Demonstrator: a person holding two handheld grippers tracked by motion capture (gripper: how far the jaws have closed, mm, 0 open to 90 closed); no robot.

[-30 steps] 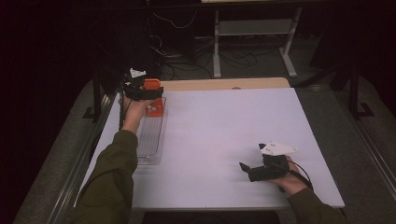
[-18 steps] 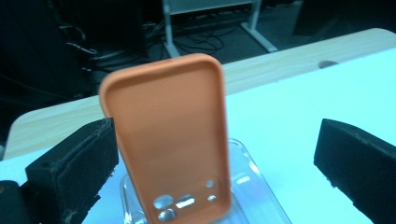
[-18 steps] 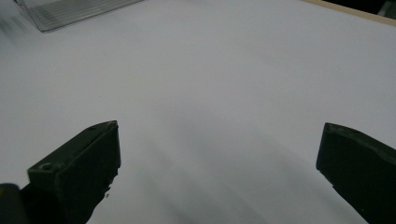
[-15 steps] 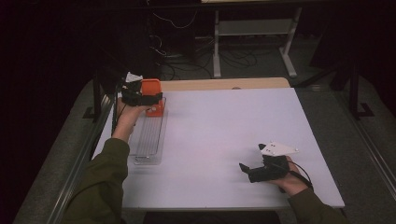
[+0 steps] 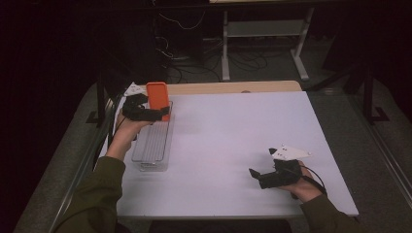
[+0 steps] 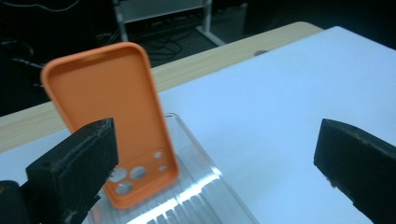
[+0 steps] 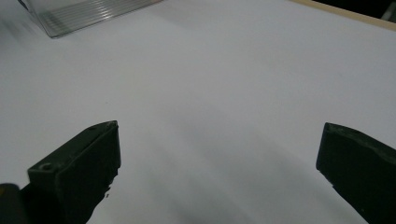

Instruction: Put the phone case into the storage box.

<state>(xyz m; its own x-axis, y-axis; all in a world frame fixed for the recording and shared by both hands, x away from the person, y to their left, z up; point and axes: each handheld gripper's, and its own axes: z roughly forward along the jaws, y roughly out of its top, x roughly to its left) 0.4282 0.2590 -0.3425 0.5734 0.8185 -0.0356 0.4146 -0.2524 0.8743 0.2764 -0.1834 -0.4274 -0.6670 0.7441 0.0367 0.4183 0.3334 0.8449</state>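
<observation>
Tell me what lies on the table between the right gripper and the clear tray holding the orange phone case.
Nothing: in the high view, only bare white tabletop separates the right gripper from the clear tray with the orange phone case.

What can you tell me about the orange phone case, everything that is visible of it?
The orange phone case is a one-piece shell that looks like soft matte plastic, with rounded corners and a raised rim. Round camera cut-outs sit near its lower end. It stands nearly upright, slightly tilted, open side facing the left gripper view, its lower end in the far end of the clear ribbed tray. The left hand-held gripper is open right beside it; whether a jaw touches it cannot be told.
</observation>
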